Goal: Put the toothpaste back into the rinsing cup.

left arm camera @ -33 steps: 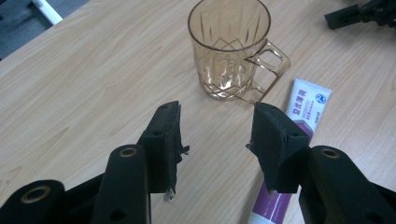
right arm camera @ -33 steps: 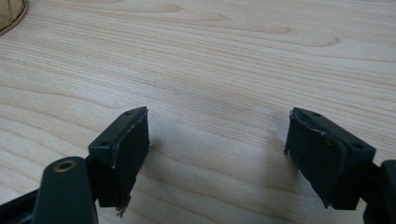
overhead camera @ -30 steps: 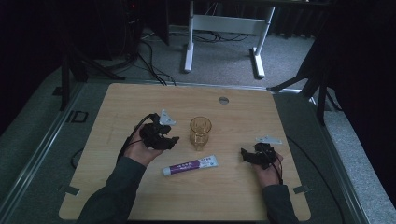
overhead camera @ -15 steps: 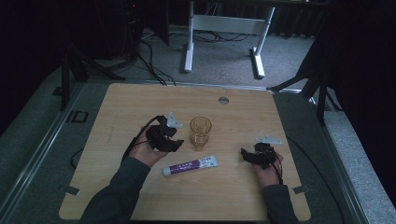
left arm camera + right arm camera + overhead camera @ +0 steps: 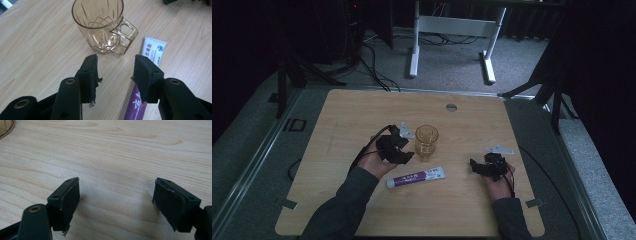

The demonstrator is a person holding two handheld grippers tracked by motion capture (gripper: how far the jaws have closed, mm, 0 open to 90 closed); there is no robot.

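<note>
An amber cut-glass mug stands upright at the middle of the wooden table, its handle turned toward my left gripper. A white and purple toothpaste tube lies flat just in front of the mug. My left gripper is open and hangs just left of the mug, its jaws on either side of a gap that points at the handle. Nothing is between them. My right gripper rests low at the right of the table, jaws wide open over bare wood.
A small round grommet sits near the table's far edge. Behind the table a white desk frame and cables lie on the grey floor. Dark stands flank the table on both sides.
My left gripper has moved right and slightly forward, closer to the mug. The right gripper has stayed where it was.
</note>
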